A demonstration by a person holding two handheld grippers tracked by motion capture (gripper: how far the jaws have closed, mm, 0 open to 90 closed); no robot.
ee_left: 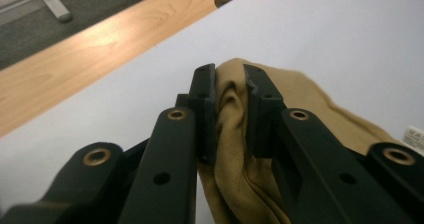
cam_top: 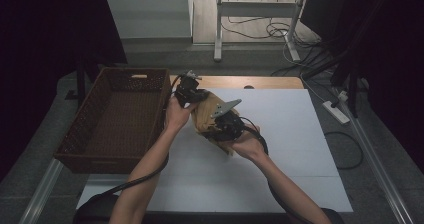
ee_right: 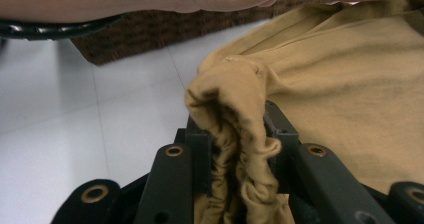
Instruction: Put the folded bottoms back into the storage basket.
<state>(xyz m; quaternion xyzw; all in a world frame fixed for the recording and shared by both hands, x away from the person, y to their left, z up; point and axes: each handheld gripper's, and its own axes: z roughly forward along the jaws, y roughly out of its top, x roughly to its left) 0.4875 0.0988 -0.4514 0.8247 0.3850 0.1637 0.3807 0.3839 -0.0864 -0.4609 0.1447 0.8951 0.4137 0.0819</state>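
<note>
Mustard-yellow cloth [cam_top: 206, 115], soft and crumpled, hangs between two handheld grippers above a white table cover [cam_top: 280, 149]. Nearest to the viewer, two bare forearms come in from the bottom edge of the high view and reach forward over the white surface, each with a black cable trailing back along it. The right gripper [cam_top: 226, 125] sits a little nearer and to the right; it carries a grey three-cornered plate on top. In its own view its two black jaws are clamped tight on a bunched fold of the cloth [ee_right: 240, 134], which bulges up and out between them. The left gripper [cam_top: 189, 91] is slightly farther and to the left. Its jaws are likewise pressed closed on a gathered ridge of the same cloth [ee_left: 231, 109], with the fabric squeezed in the narrow gap between them. The cloth sags from the two grips, bundled rather than spread, over the far left part of the white cover. Just left of the left hand stands a dark brown woven basket [cam_top: 117, 116], rectangular and deep. Beyond the cover runs a strip of pale wooden tabletop [cam_top: 260, 82], then grey floor with cables.
</note>
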